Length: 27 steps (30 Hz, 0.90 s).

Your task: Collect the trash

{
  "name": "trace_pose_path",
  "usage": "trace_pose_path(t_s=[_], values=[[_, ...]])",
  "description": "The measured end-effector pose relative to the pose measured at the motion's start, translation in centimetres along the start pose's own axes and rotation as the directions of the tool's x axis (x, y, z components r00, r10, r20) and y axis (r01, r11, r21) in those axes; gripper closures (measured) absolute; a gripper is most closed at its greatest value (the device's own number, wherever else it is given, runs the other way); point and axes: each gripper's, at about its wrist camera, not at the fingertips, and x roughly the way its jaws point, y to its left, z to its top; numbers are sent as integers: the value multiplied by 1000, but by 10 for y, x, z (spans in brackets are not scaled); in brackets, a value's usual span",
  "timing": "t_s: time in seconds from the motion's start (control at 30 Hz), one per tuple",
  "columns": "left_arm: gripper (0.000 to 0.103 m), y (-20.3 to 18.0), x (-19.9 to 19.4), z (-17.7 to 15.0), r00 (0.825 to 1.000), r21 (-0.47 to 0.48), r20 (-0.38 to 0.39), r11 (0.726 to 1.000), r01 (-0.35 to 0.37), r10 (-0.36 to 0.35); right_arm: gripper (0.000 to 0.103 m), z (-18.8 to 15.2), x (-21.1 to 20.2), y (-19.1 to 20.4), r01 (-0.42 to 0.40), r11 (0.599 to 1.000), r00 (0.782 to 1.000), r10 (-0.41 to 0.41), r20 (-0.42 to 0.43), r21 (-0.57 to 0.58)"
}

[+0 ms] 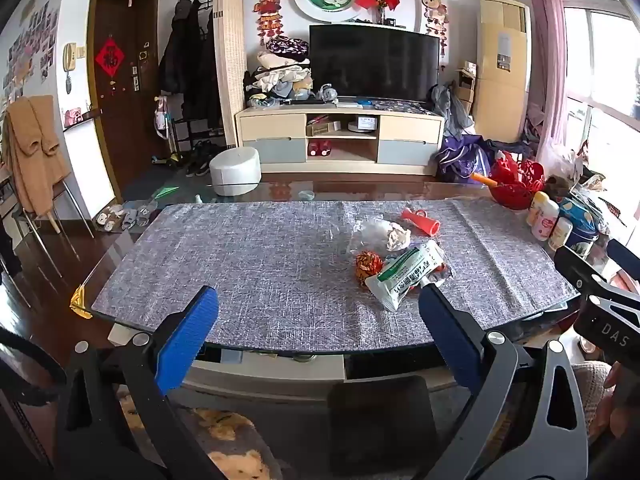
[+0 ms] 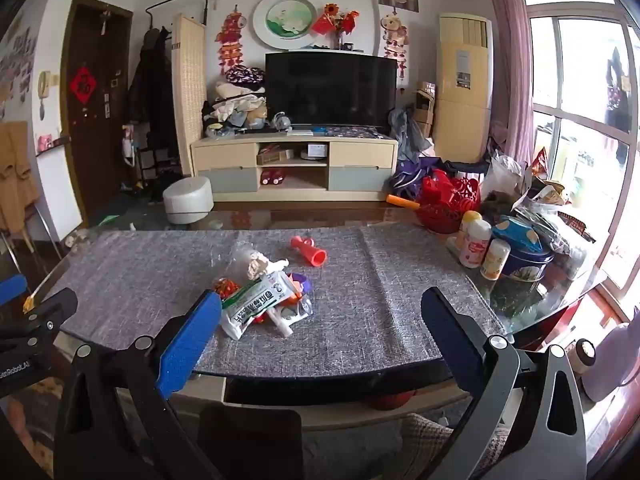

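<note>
Letters "DAS" in white on the black body of the right gripper [image 1: 604,312]. Partial lettering "enRobot.AI" on the left gripper [image 2: 24,320]. Green Chinese print on the white packet [image 1: 404,276], illegible.

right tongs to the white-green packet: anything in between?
Nothing but bare grey mat between the right tongs and the packet, per the right wrist view.

Crumpled trash pile [image 2: 264,292] mid-table [image 2: 380,320]

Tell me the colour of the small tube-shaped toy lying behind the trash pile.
The tube-shaped toy is coral red, clearest in the right wrist view.
</note>
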Motion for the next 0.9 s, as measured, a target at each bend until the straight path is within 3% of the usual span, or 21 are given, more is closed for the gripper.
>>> trace_pose_path(t_s=[0.9], values=[[8,-7,-3,7,1000,-2,0,1000,19,-19,3,3,-4,1,-32,999,999,32,10,18]])
